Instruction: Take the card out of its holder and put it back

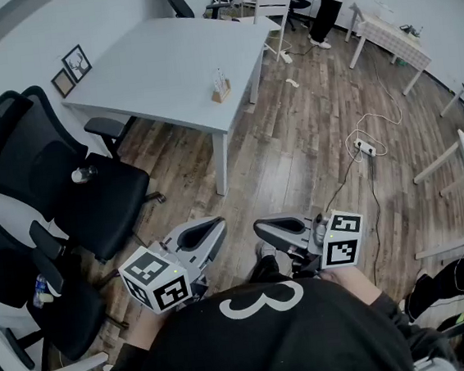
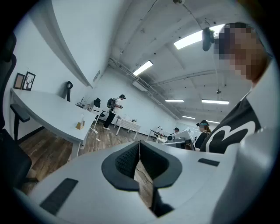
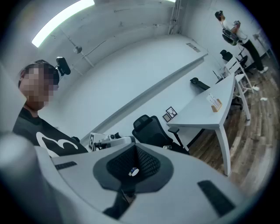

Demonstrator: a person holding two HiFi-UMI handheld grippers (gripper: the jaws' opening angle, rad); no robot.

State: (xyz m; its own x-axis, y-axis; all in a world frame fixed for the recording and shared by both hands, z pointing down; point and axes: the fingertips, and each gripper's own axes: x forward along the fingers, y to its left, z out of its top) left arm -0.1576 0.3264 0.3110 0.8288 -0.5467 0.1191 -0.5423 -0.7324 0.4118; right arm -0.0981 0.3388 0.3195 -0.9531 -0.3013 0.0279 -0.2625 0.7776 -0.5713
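Card holder small, distant at the counter edge, card indistinct, left gripper and right gripper jaws pressed together, open floor between.

Left gripper, right gripper by torso; card holder on table.

White table, wooden card holder near its edge; two picture frames at the wall end

Probably an office or lab: white tables, black swivel chairs, ceiling strip lights, wood-look floor.
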